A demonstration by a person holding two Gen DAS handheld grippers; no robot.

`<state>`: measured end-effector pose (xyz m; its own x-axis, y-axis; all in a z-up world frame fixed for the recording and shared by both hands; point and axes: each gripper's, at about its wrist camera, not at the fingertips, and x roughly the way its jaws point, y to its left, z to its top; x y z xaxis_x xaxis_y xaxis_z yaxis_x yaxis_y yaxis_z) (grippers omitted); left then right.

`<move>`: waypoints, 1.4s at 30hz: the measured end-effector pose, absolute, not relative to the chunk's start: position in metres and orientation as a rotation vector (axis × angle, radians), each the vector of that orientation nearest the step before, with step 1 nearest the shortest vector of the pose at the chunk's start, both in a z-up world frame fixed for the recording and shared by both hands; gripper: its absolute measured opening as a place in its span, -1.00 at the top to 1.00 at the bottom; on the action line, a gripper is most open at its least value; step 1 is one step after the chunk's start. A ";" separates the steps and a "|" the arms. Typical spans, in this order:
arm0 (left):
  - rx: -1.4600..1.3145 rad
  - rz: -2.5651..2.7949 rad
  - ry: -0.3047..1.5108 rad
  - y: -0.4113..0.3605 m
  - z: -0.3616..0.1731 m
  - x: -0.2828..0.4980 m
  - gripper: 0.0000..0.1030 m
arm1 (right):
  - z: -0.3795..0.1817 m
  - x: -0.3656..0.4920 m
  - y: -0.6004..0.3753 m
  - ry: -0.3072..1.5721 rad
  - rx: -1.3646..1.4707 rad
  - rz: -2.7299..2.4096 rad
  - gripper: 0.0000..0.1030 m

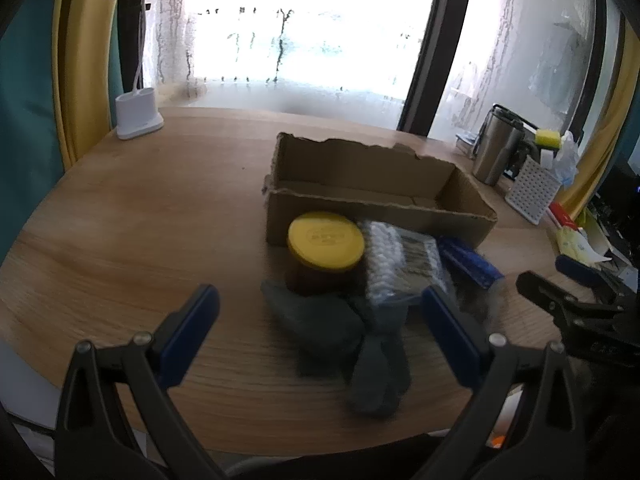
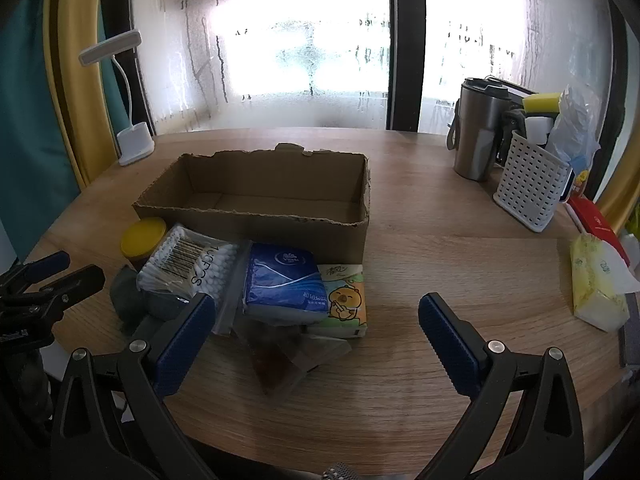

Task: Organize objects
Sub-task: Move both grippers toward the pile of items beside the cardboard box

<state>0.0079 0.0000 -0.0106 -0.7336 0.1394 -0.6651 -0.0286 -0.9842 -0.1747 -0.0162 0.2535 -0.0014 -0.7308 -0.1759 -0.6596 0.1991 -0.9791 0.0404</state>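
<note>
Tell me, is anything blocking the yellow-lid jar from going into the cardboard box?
Only the box's own front wall. The yellow-lid jar stands right against the outside of the cardboard box, so it must be lifted over that wall. Inside, the box looks empty. Both grippers are open and hold nothing.

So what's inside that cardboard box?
The box looks empty: the right wrist view shows bare cardboard floor and walls. Its near wall hides the front strip of the floor, so something flat there could go unseen.

The left gripper (image 1: 320,320) is held wide open over grey cloth (image 1: 320,328), near a yellow-lidded jar (image 1: 326,246) and cardboard box (image 1: 372,196).
</note>
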 end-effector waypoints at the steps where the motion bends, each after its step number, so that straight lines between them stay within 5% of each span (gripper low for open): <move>1: -1.108 2.833 -0.234 0.001 -0.011 0.008 -0.96 | -0.001 -0.016 0.253 0.050 1.043 -2.748 -1.00; 42: -1.154 2.821 -0.229 0.004 -0.019 0.007 -0.96 | -0.006 -0.017 0.255 0.032 1.063 -2.735 -1.00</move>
